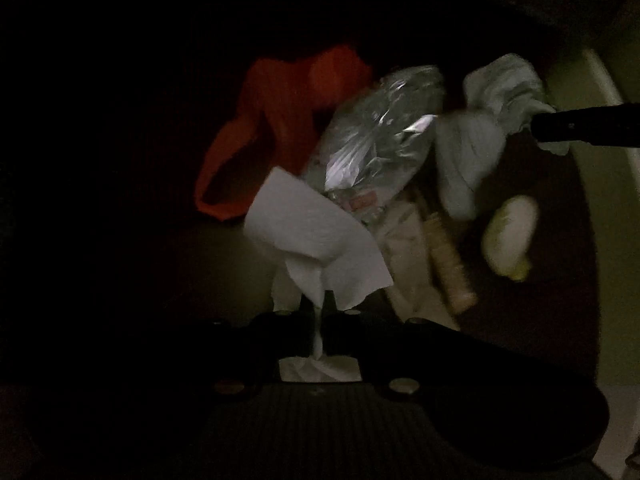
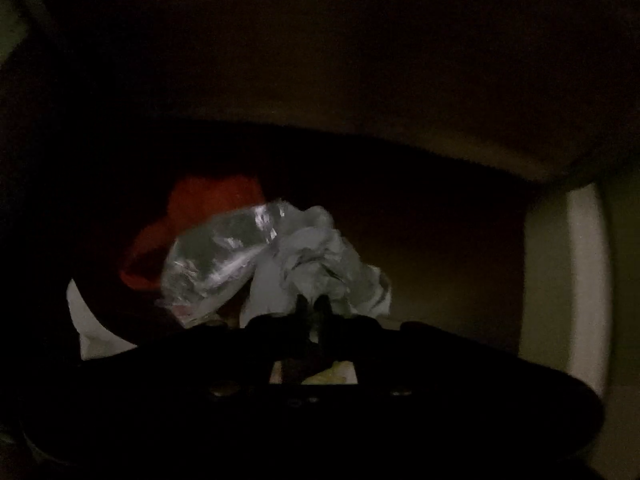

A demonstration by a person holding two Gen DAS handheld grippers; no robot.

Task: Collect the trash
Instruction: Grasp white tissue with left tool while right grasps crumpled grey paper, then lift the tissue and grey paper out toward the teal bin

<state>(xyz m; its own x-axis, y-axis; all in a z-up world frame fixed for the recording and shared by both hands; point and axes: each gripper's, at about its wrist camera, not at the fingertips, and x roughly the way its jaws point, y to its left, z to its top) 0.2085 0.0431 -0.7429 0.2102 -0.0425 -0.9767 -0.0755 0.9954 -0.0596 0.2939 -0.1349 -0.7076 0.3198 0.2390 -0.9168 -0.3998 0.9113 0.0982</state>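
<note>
Dim light; no writing legible, only a blurred red label patch on the crushed clear plastic bottle (image 1: 380, 140). Left claw (image 1: 320, 312) clamped on a white embossed paper towel (image 1: 316, 236). Right claw (image 2: 314, 308) clamped on a crumpled grey-white paper wad (image 2: 316, 260), just beside the bottle. Ribbed red fabric (image 1: 288, 120) lies behind.

left tool (image 1: 320, 312) clamped, right tool (image 2: 314, 308) clamped

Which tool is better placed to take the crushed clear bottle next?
Left, probably: the crushed bottle lies straight ahead of the left tool, just past its paper towel. From the right tool it sits off to one side, beside the crumpled tissue. Both tools grip paper, so either must unload first.
</note>
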